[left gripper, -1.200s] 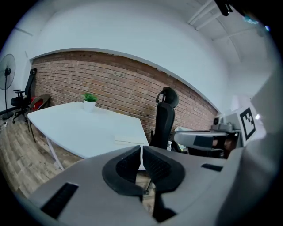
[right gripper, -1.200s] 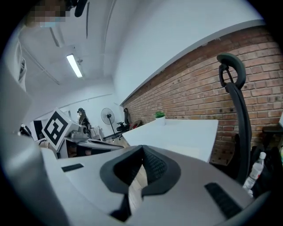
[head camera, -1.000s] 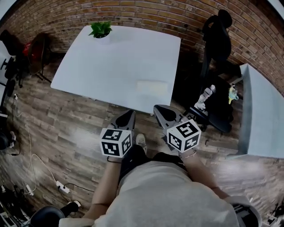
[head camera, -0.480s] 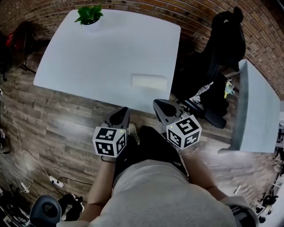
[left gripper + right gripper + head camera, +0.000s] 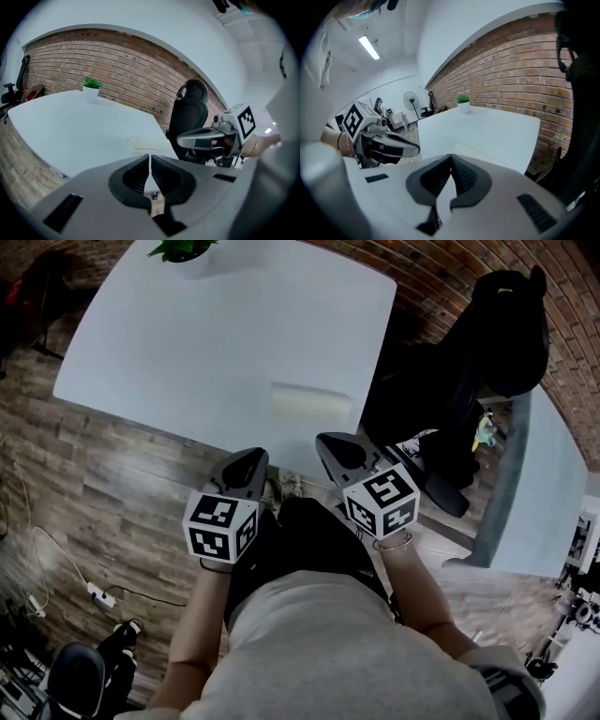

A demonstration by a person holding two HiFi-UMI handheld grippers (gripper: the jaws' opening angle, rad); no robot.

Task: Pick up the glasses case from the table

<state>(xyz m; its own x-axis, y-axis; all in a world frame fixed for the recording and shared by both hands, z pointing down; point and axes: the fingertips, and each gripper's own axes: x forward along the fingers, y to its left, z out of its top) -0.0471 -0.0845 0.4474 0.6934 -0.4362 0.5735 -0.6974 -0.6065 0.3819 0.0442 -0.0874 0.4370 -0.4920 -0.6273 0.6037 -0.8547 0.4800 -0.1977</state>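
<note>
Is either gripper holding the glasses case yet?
No, the glasses case lies on the white table, while the left gripper and right gripper hang shut and empty, apart from it.

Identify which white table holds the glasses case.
The large table directly ahead, the one with the potted plant; the glasses case lies near its front edge.

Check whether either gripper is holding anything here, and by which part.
Nothing is held. The left gripper and right gripper are both shut and empty; the case lies on the table, apart from both.
</note>
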